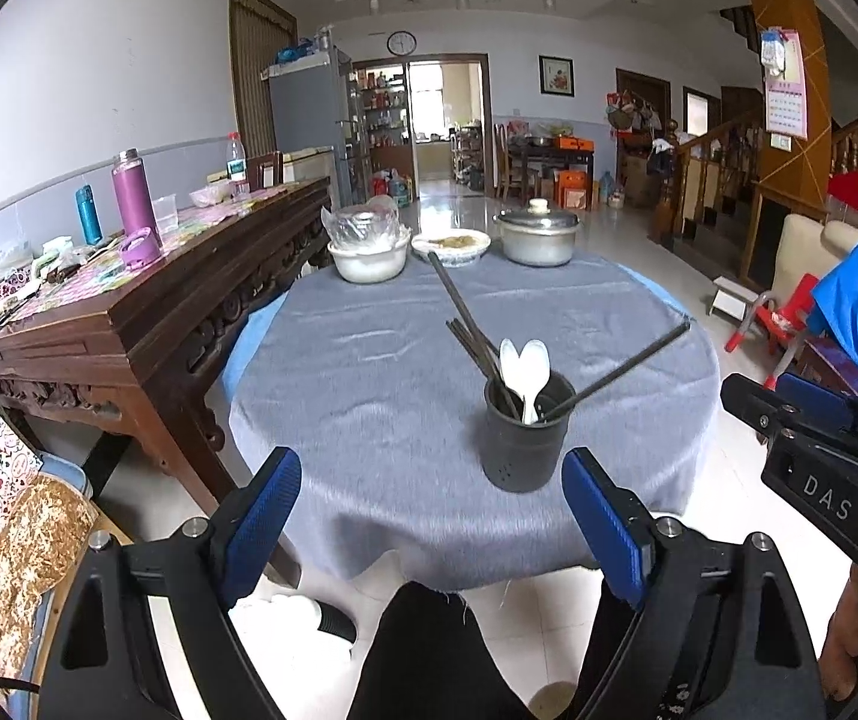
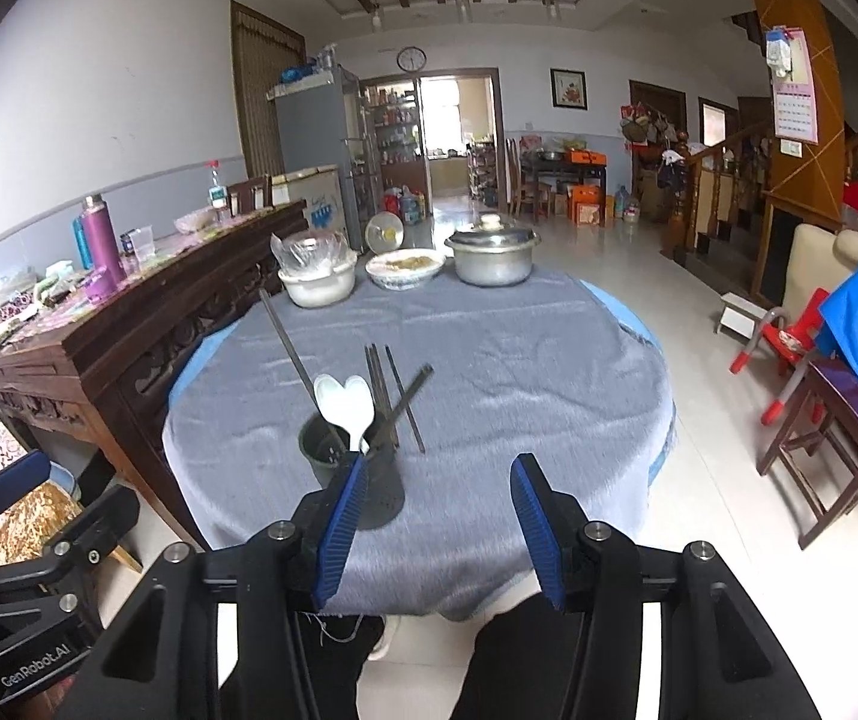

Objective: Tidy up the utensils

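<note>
A dark utensil holder (image 1: pixel 525 438) stands on the round table's grey cloth (image 1: pixel 369 372), near the front edge. It holds two white spoons (image 1: pixel 525 366) and several dark chopsticks (image 1: pixel 477 336) leaning out. In the right wrist view the holder (image 2: pixel 357 468) sits partly behind my right gripper's left finger, with the spoons (image 2: pixel 342 399) and chopsticks (image 2: pixel 390 390) standing in it. My left gripper (image 1: pixel 432 498) is open and empty, back from the table edge. My right gripper (image 2: pixel 438 498) is open and empty, just right of the holder.
At the table's far side stand a white bowl with plastic wrap (image 1: pixel 369 261), a dish of food (image 1: pixel 450 246) and a lidded metal pot (image 1: pixel 537 237). A cluttered wooden sideboard (image 1: pixel 147 300) runs along the left. Chairs and a stool (image 2: pixel 819 420) stand at the right.
</note>
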`<state>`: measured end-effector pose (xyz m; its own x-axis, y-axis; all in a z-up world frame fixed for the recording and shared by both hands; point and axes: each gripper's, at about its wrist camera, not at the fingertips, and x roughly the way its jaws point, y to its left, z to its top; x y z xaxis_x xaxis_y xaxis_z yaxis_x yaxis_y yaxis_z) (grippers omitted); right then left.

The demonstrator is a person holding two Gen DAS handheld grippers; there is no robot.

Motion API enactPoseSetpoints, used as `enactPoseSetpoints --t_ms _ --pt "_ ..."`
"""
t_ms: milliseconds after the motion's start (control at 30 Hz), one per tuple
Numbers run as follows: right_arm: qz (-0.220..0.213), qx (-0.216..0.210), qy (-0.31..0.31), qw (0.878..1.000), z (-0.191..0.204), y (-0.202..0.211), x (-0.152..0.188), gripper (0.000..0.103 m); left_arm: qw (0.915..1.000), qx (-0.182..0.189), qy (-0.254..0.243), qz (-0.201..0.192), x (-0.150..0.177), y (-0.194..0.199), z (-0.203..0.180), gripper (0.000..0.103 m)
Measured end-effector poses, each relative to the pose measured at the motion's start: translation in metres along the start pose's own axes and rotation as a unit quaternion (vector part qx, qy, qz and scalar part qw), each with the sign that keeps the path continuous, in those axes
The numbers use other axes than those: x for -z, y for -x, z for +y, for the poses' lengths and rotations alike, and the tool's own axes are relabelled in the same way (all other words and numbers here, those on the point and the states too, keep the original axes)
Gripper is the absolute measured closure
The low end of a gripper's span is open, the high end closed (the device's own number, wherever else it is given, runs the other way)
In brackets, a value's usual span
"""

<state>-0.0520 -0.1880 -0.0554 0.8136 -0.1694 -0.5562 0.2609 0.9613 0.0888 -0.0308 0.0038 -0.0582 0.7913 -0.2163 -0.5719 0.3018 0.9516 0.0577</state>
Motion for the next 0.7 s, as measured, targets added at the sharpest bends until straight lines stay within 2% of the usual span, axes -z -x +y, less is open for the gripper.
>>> enactPoseSetpoints --t_ms 700 --pt "0.027 0.005 -0.004 1.000 -0.006 -0.007 0.019 0.049 0.9994 -0.003 -0.016 0.029 0.019 -0.006 -0.004 0.014"
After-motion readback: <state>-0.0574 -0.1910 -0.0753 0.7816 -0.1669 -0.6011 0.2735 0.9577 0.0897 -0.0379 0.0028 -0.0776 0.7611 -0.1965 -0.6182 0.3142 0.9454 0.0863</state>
